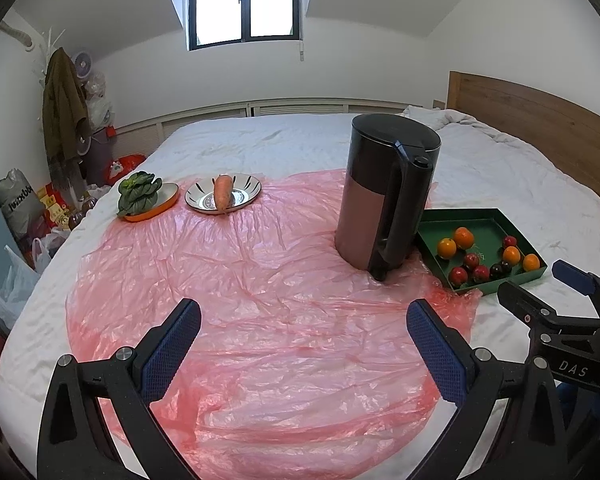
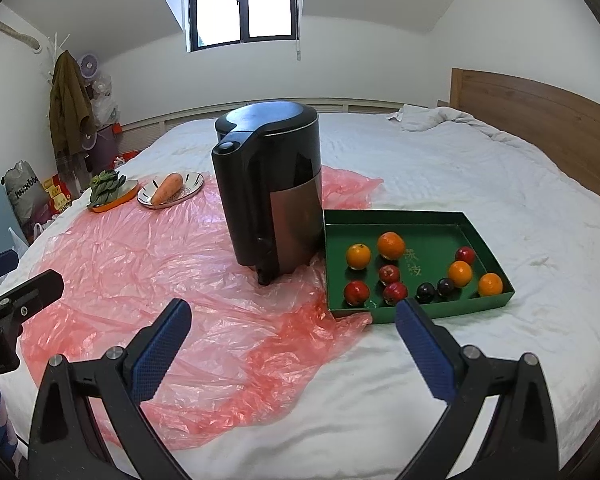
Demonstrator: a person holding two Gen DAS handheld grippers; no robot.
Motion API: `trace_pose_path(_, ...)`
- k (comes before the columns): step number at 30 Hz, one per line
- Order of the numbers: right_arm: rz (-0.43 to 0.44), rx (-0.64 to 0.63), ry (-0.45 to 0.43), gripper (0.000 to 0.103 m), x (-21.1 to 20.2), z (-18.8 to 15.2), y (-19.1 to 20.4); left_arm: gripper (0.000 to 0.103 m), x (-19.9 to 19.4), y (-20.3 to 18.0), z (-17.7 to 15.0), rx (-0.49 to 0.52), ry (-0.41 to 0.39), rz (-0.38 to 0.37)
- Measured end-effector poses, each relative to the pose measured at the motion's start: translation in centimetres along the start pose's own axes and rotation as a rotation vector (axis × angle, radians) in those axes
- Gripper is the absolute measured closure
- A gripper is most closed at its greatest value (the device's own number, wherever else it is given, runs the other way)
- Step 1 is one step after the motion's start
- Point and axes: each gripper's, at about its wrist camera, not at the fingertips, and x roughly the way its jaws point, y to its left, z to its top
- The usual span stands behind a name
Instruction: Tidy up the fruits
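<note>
On the bed's pink plastic sheet (image 1: 260, 320), leafy greens (image 1: 138, 192) fill an orange dish and a carrot (image 1: 223, 192) lies on a striped plate. A black kettle (image 2: 270, 196) stands just beside the green tray (image 2: 428, 226) holding oranges (image 2: 391, 245), red fruits (image 2: 356, 292) and two dark plums (image 2: 425, 292). The left gripper (image 1: 304, 344) and right gripper (image 2: 292, 344) hover with fingers spread wide, holding nothing

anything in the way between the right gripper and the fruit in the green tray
Nothing visible does. The right gripper is open just short of the green tray; the black kettle stands left of that path.

A black kettle (image 2: 270, 196) stands on pink plastic sheeting (image 1: 260, 320) near a plated carrot (image 1: 223, 197).
</note>
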Motion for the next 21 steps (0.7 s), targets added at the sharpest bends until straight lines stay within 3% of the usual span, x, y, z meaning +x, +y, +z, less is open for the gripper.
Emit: trace_pose_path(21,0.012,-0.022,0.025,0.000,0.64,-0.53,0.68,0.002,0.24,0.37,-0.07,-0.004,-0.004,0.004)
